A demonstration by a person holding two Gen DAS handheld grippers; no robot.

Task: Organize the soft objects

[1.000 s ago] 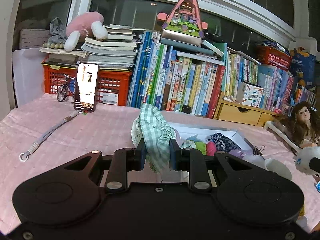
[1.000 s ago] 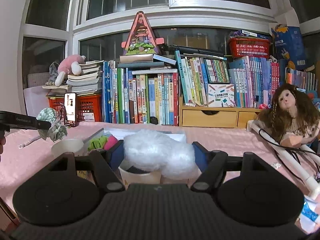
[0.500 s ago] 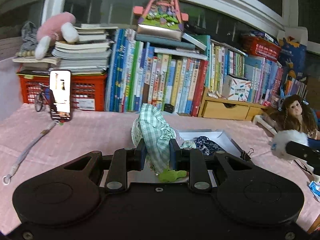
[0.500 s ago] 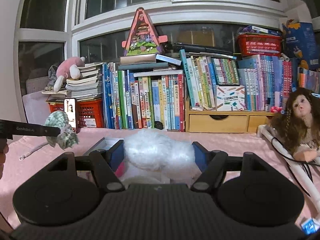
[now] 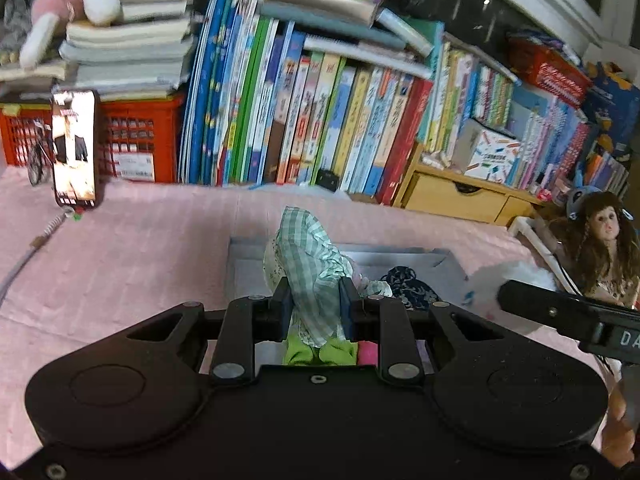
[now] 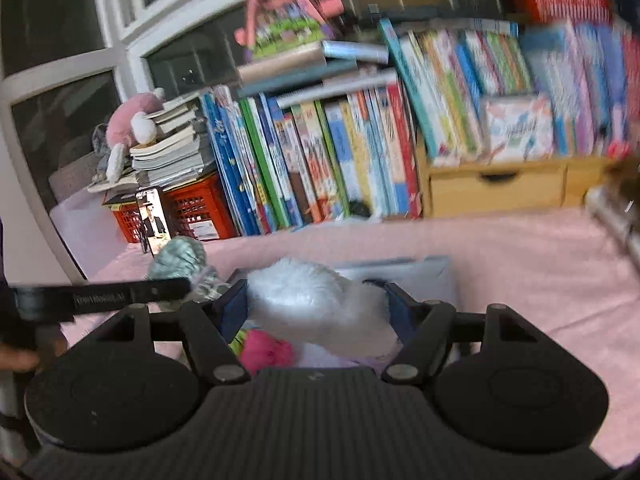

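Both grippers have travelled across the bench since the earlier frames and now hang over the shallow white box [image 5: 436,258], which then lay farther off. Clamped between the left gripper's [image 5: 316,304] fingers [image 5: 282,300] is the green checked cloth [image 5: 310,256], bunched and standing up above the pads, over the near left part of the box. Beneath it in the box lie a lime green piece [image 5: 320,352], a pink piece [image 5: 367,353] and a dark patterned piece [image 5: 408,286]. The right gripper [image 6: 316,308] has its fingers [image 6: 231,312] pressed against the two sides of the white fluffy ball [image 6: 316,304], held over the same box, with the pink piece directly below it.

A pink cloth [image 5: 140,248] covers the bench. At its far edge stand a row of upright books [image 5: 304,120], a red crate [image 5: 140,140] with stacked books and a pink plush toy [image 6: 132,124] on top, a phone [image 5: 75,148] propped upright, and a small wooden drawer unit [image 5: 460,196]. A doll [image 5: 604,240] sits at the far right. Dark window panes [image 6: 52,12] rise behind.

Book spines are too blurred to read; the right gripper's side shows only "DA".
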